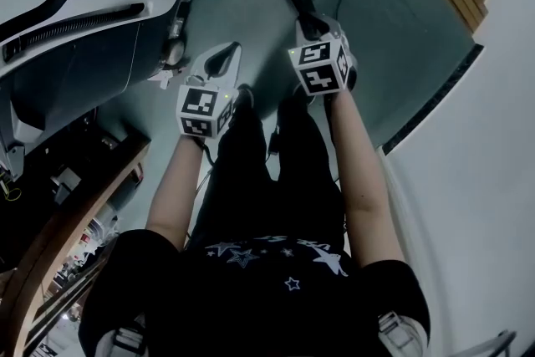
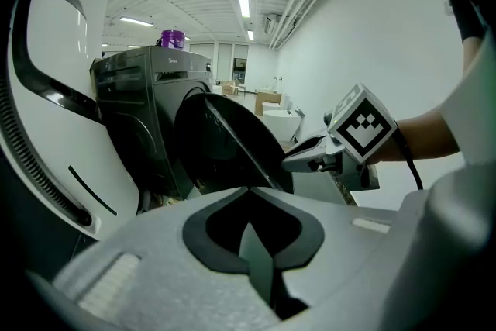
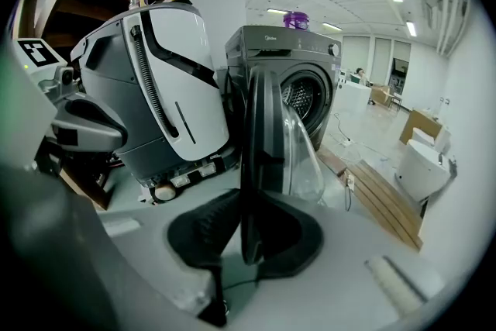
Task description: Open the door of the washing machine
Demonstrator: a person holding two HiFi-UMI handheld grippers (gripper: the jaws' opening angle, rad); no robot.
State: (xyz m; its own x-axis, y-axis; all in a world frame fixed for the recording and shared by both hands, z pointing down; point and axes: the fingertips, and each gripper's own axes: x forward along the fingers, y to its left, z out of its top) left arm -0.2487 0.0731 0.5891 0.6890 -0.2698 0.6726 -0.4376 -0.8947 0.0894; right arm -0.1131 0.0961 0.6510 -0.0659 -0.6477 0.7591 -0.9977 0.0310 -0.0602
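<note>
While the right gripper (image 3: 248, 235) is clenched on the door (image 3: 260, 136) of the washing machine (image 3: 310, 66), with its two dark pads on either face of the door's edge, the left gripper (image 2: 249, 232) has its jaws drawn together on nothing, their tips meeting in a point. Seen from the right gripper, the door rises straight up from between the jaws, edge-on: a thick, dark, glossy rim with a clear glass bowl (image 3: 304, 159) bulging out to the right of the jaws. Beyond the door and a little to the right stands the dark grey front-loading machine itself, its round opening uncovered and the perforated metal drum (image 3: 298, 98) showing inside; a purple container (image 3: 295, 19) sits on its top. To the left of the jaws, beside the washer, is a large white housing (image 3: 182, 89) with black trim. From the left gripper, the door is a dark round disc ahead of and above the closed tips, standing well out from the machine's front, and the right gripper holds its outer edge just to the right. In the head view both grippers reach forward side by side, the right one up against the door's dark rim and the left one apart from it.
</note>
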